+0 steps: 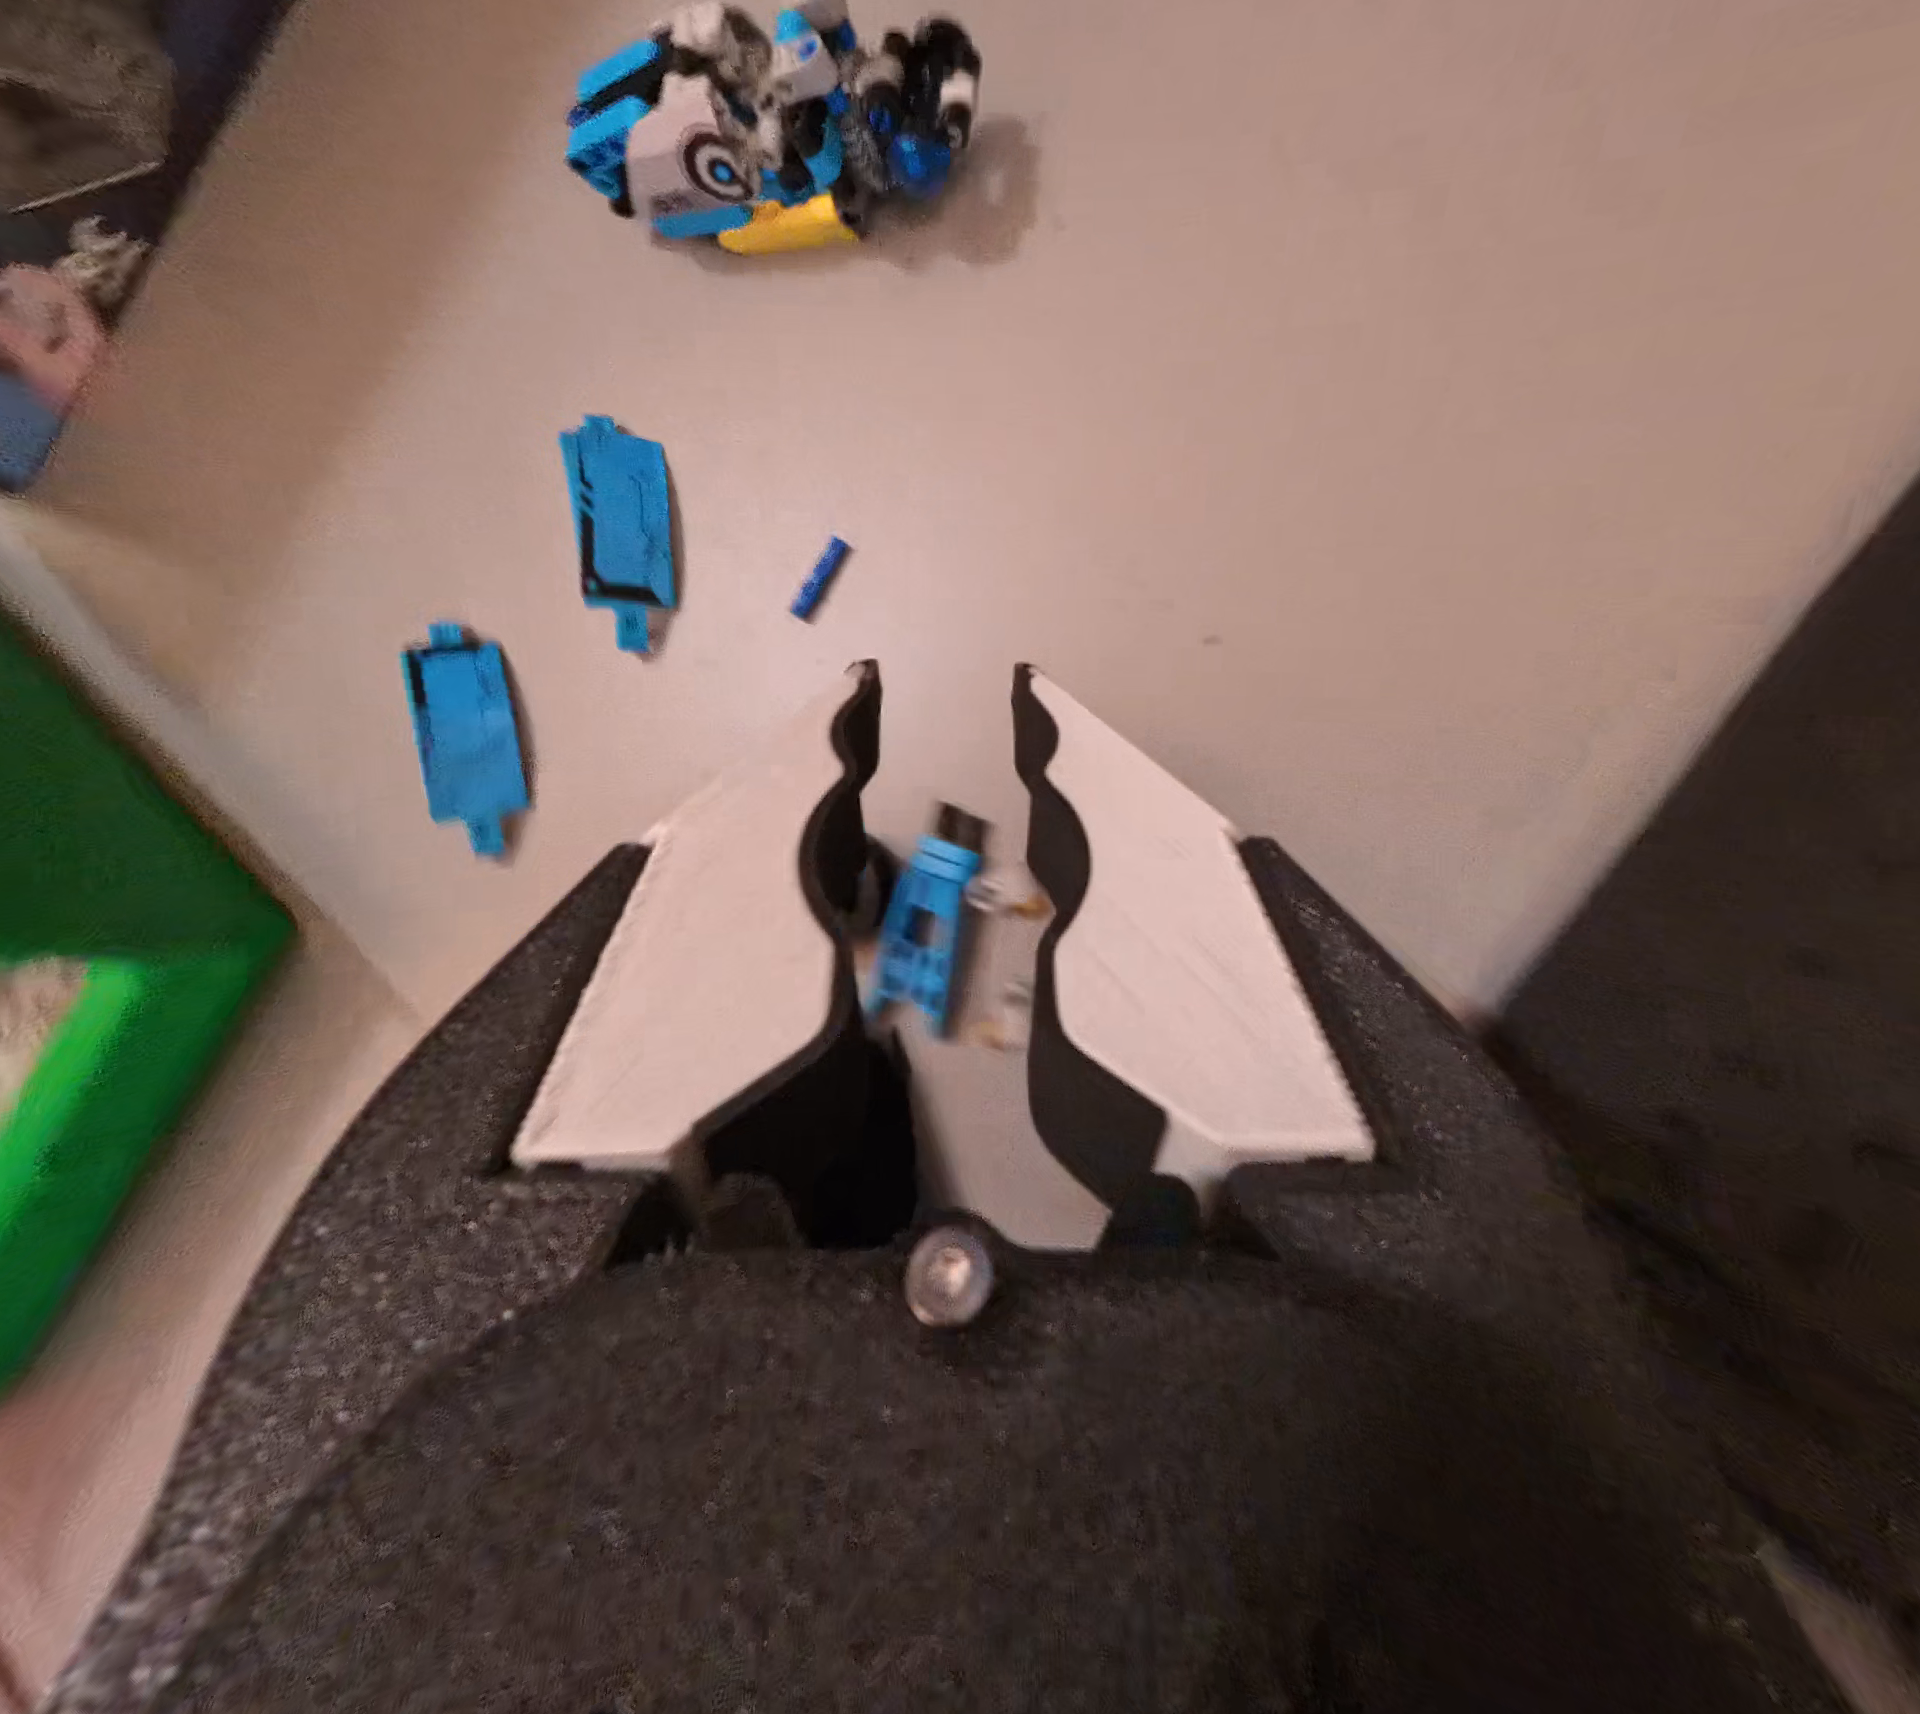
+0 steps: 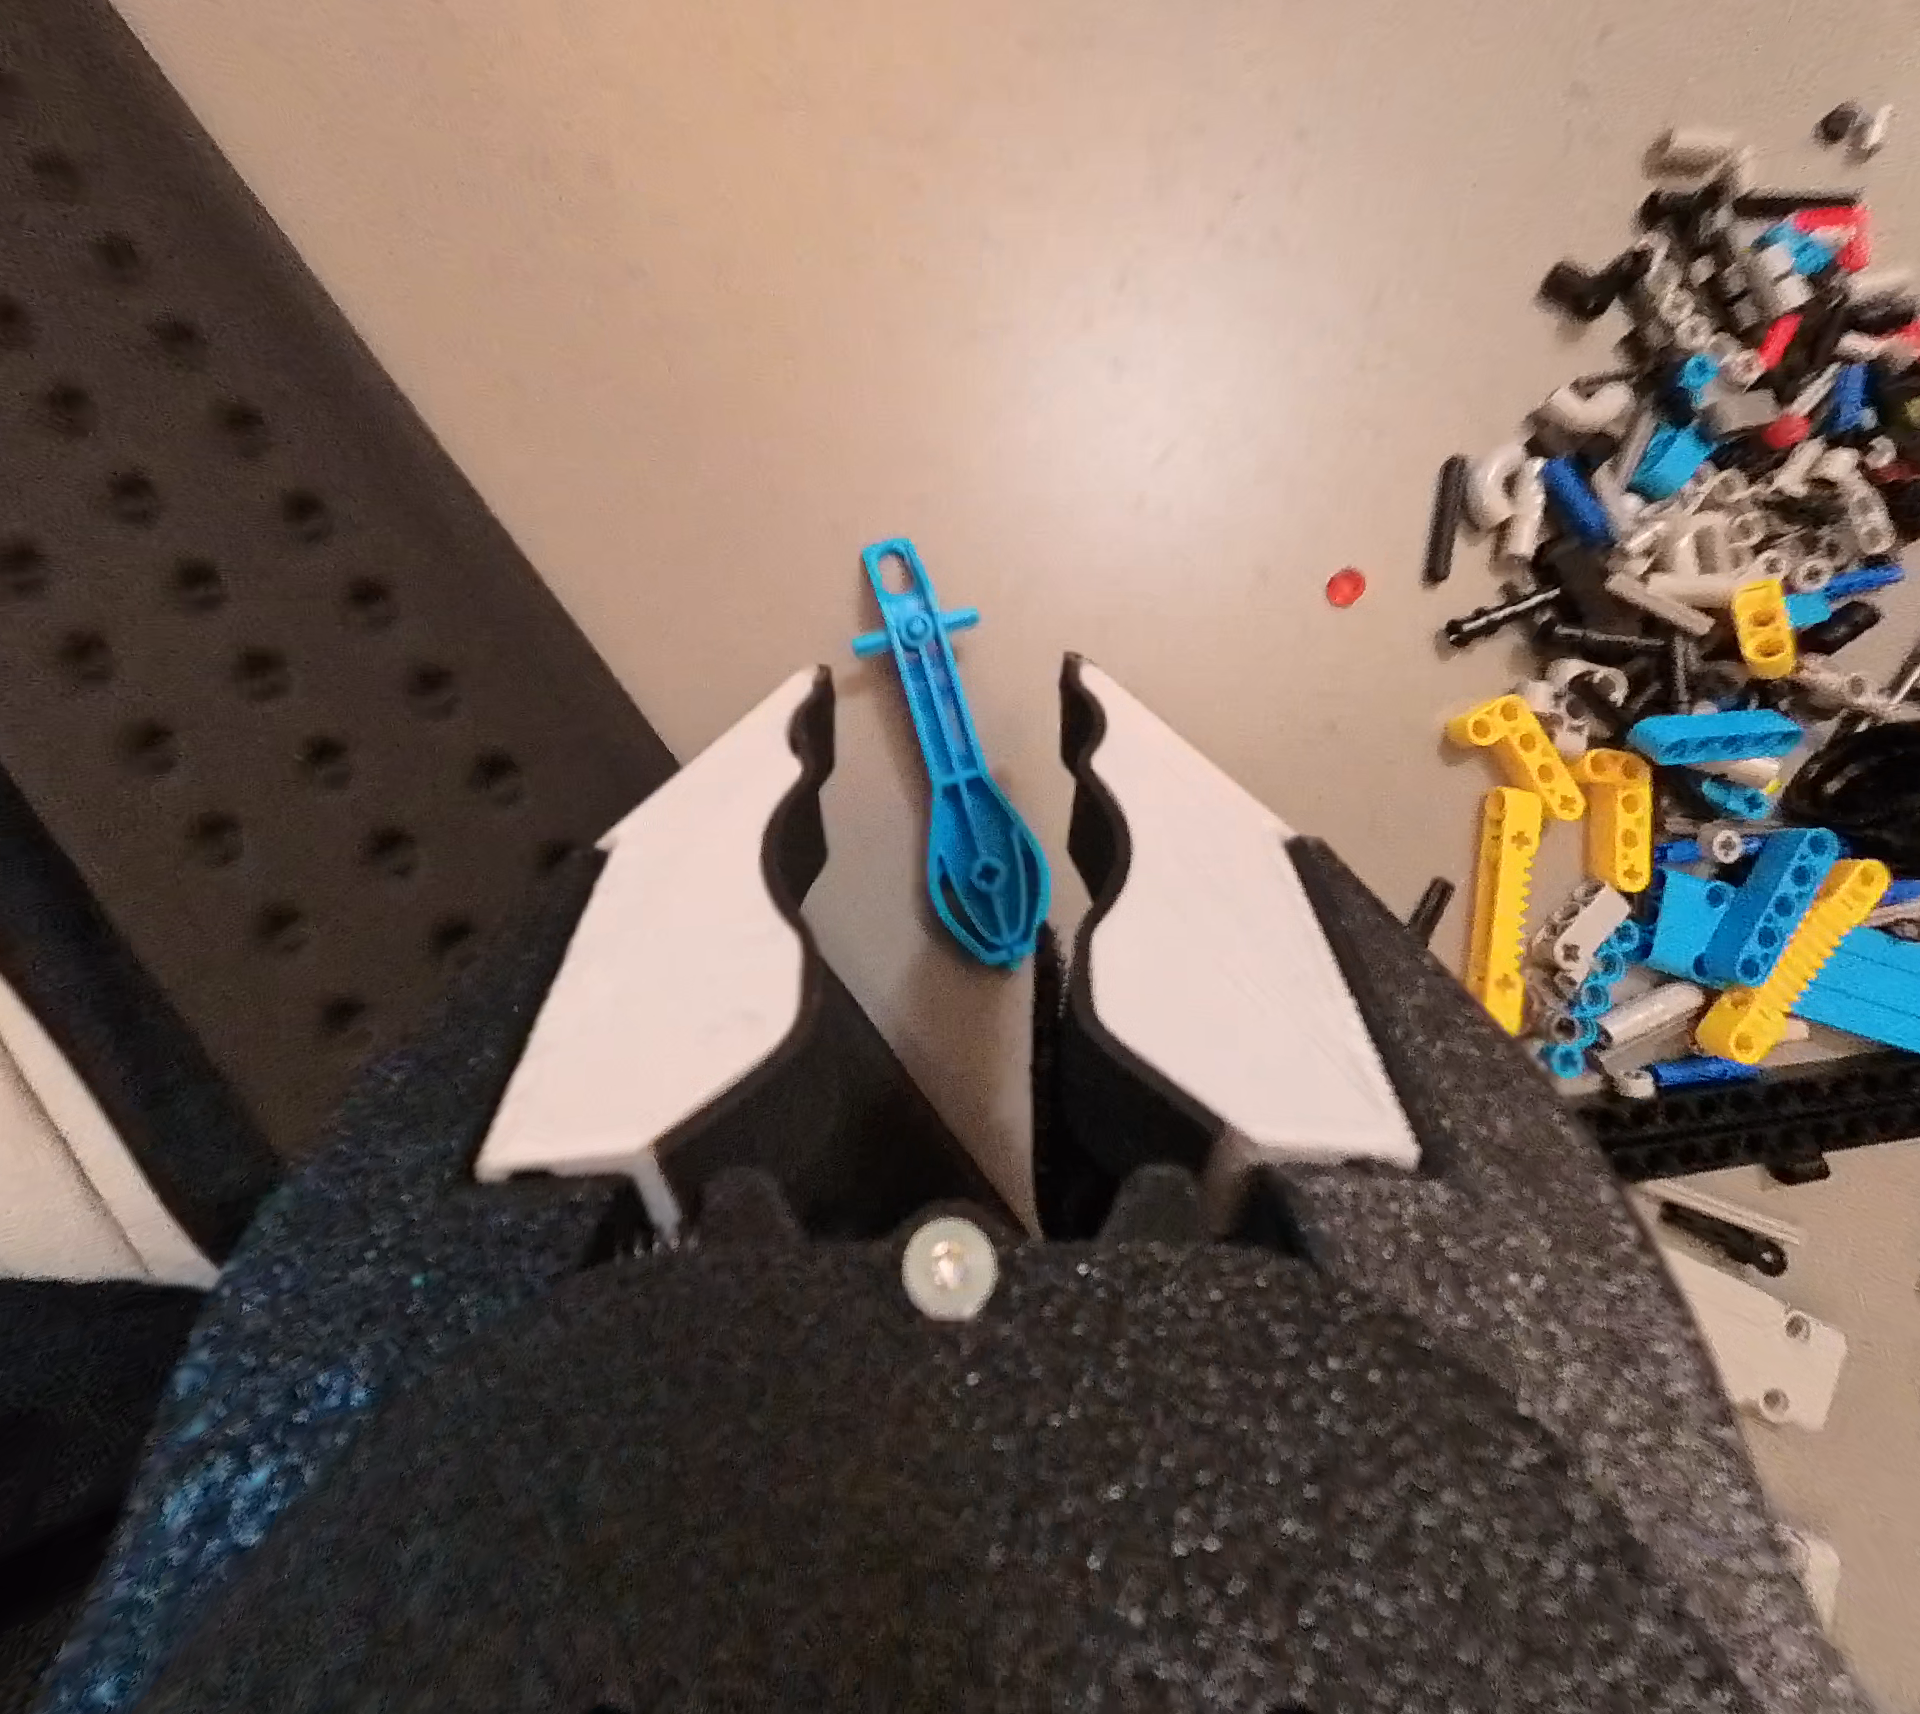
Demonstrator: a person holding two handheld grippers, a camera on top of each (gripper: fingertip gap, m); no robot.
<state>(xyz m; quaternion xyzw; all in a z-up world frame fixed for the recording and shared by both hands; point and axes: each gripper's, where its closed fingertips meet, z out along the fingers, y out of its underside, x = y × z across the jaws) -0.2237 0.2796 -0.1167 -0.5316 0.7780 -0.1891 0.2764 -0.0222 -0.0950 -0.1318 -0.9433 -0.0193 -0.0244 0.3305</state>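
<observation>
In the left wrist view my left gripper is open above a beige table. A small light-blue piece with a black end lies on the table between its fingers, untouched as far as I can tell. Two flat light-blue panels and a small dark-blue pin lie ahead to the left. A blue, white and yellow brick-built model sits farther off. In the right wrist view my right gripper is open over a light-blue spoon-shaped plastic tool that lies between its fingers.
A pile of loose blue, yellow, black and grey bricks covers the table at the right. A small red stud lies apart from it. A dark perforated panel runs along the left. A green box stands at the left edge.
</observation>
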